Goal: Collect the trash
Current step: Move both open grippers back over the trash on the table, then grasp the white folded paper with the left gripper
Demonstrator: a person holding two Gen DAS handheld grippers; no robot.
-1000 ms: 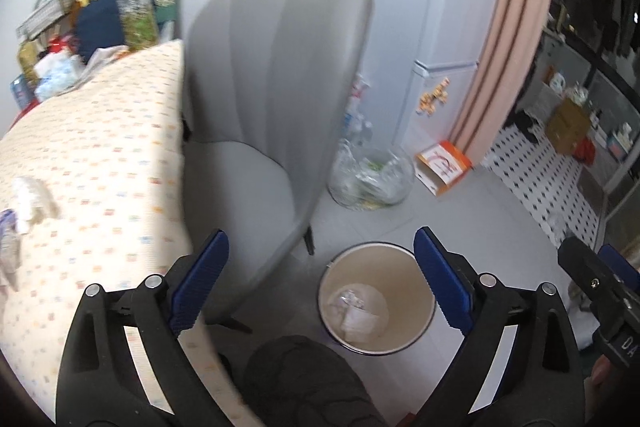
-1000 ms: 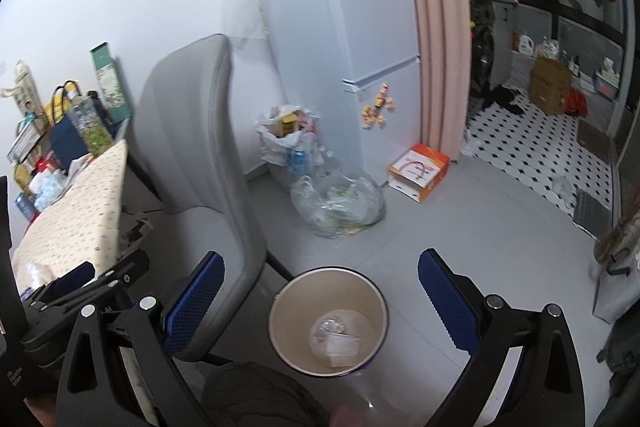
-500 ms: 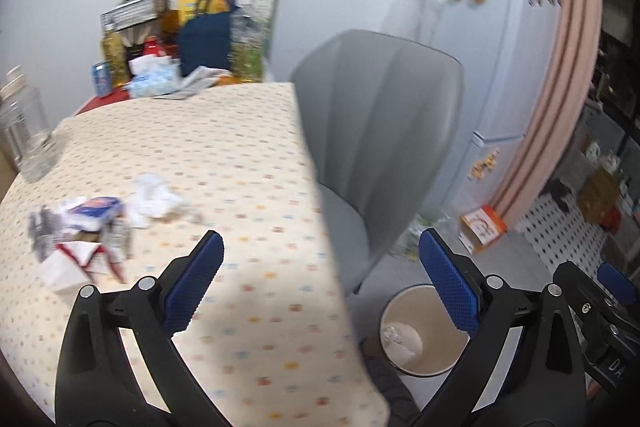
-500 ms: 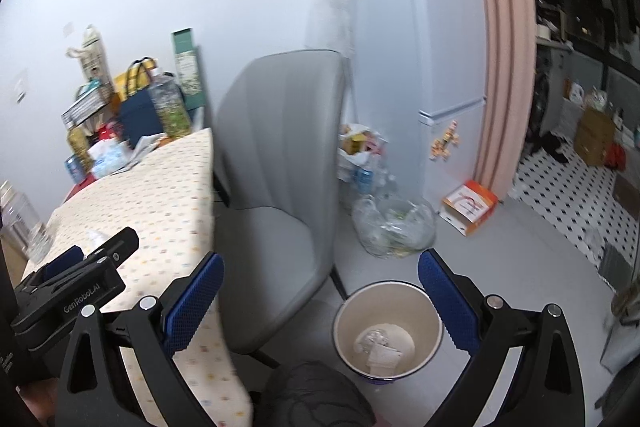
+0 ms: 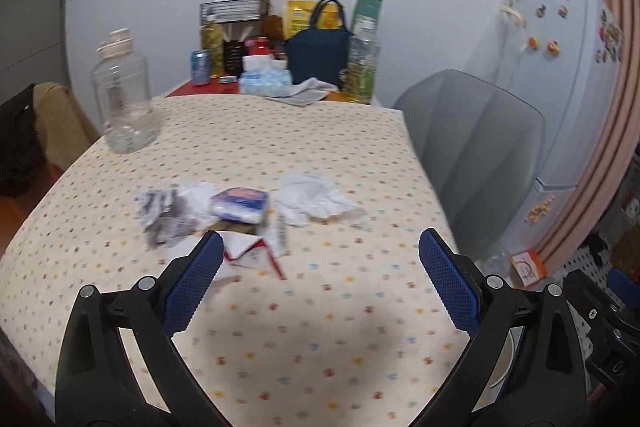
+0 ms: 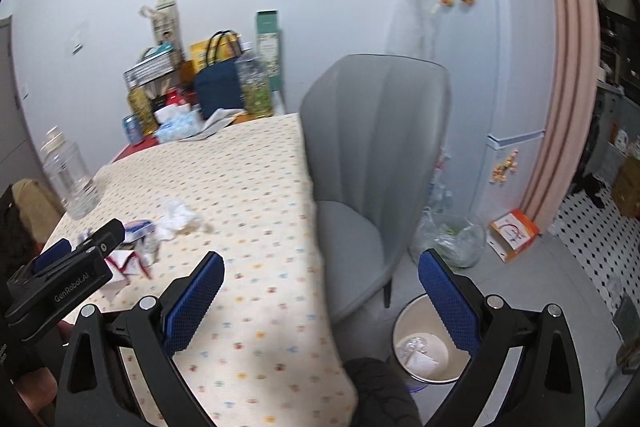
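The worktop wears a cream cloth with small coloured dots. Near its middle lie a crumpled white tissue, a blue-and-white packet, a grey crumpled wrapper and a red-edged paper, close together. A clear plastic jar stands upright far left. On the floor stands a waste bin holding scraps.

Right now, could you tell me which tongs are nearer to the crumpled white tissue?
Left. The left tongs hover just short of the crumpled white tissue; the right tongs are farther right, near the table edge.
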